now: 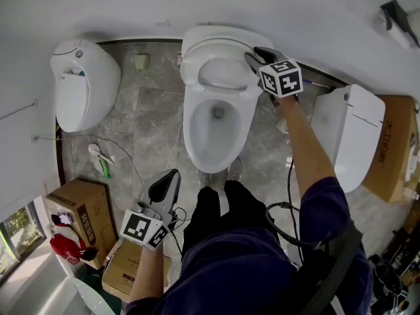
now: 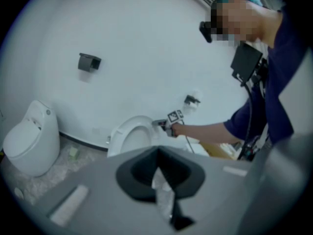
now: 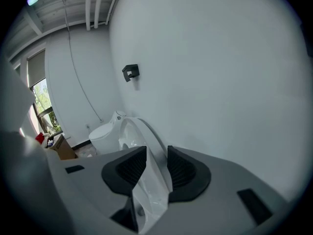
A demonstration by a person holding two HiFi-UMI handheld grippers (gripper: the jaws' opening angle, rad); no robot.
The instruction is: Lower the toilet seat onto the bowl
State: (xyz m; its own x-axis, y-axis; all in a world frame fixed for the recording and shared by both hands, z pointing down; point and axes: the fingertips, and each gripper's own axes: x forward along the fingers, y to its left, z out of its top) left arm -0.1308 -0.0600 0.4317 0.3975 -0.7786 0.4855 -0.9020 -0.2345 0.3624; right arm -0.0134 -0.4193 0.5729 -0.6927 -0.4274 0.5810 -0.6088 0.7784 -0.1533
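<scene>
Right gripper view: tongs (image 3: 154, 151) clamp toilet seat (image 3: 150, 182).

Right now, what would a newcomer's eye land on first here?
The white toilet at centre, its toilet seat raised toward the wall, with the right gripper clamped on the seat's right edge. A second toilet stands left and a third toilet right; the left gripper hangs low by the person's legs, jaws together.

The toilet (image 1: 190, 136) stands against the wall (image 1: 197, 5) between a second toilet (image 1: 82, 84), left, and a third toilet (image 1: 351, 133), right.
</scene>
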